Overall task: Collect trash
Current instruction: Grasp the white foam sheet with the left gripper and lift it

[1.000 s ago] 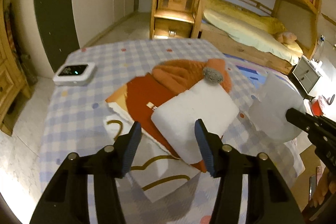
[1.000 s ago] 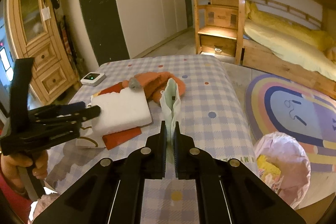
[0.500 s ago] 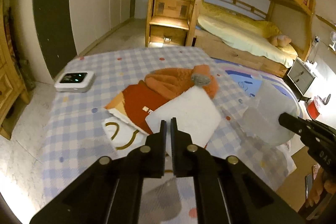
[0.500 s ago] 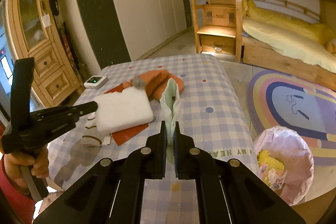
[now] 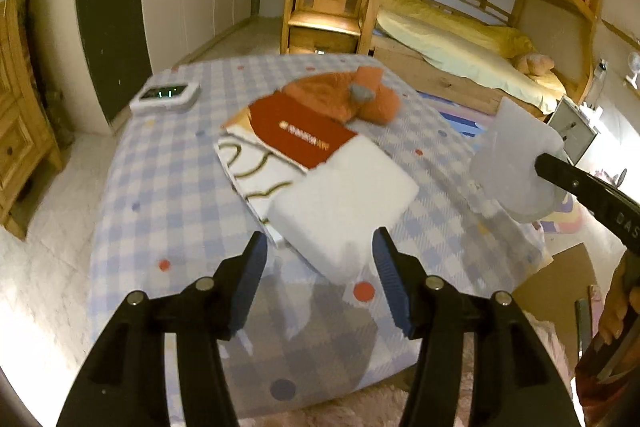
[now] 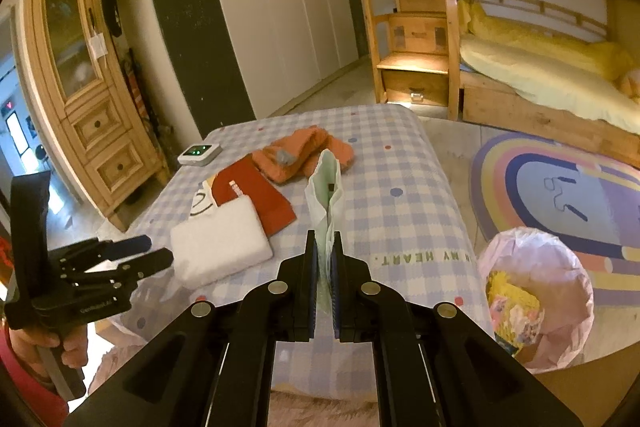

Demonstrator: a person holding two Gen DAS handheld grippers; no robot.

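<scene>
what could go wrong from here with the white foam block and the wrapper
1. The left claw is open around the near corner of the white foam block, which overlaps the red booklet; closing may snag or drag the booklet.
2. The right claw pinches only the bottom edge of the pale wrapper; it could slip out before reaching the pink trash bag on the floor.

White foam block [image 5: 340,203]: thick, rectangular, flat on counter near front edge, one end overlapping red-and-white paper sheet [image 5: 280,143]. Pale green-white wrapper [image 6: 326,195]: crumpled, upright, pinched in right tool [image 6: 325,259]. Pink-lined trash bag [image 6: 536,291]: open, on floor off counter's right edge.
</scene>
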